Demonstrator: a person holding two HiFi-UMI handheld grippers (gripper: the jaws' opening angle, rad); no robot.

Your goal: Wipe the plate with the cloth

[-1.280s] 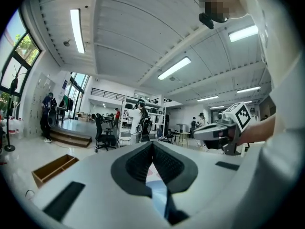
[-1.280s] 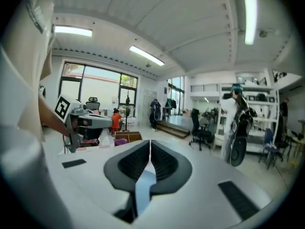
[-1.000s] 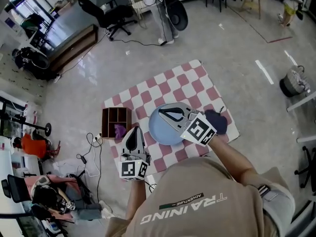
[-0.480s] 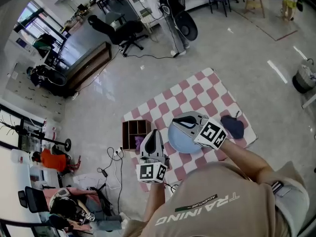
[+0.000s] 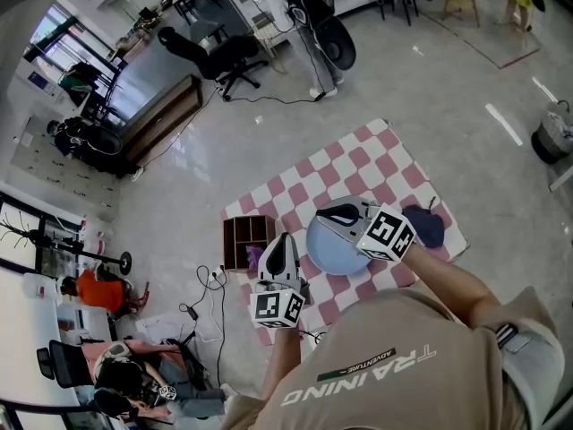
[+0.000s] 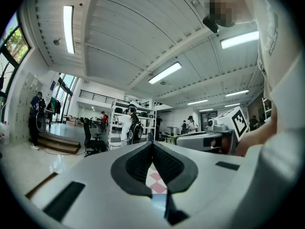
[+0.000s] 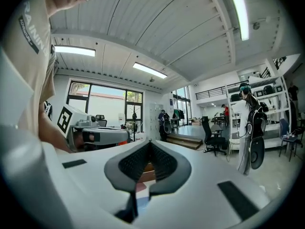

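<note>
Bright ceiling strips (image 6: 164, 73) light sharp, fisheye-warped views.

A grey polished floor (image 5: 430, 88) carries a pink-and-white checked mat (image 5: 358, 164), which lies at a slant. Toward the mat's near side lies a pale blue plate (image 5: 329, 253). To the right of the plate, by the mat's right edge, a dark blue cloth (image 5: 428, 227) lies crumpled. A brown wooden box (image 5: 243, 233) with compartments sits at the mat's left corner. Black cables (image 5: 210, 285) trail over the bare floor just near of that box.
</note>
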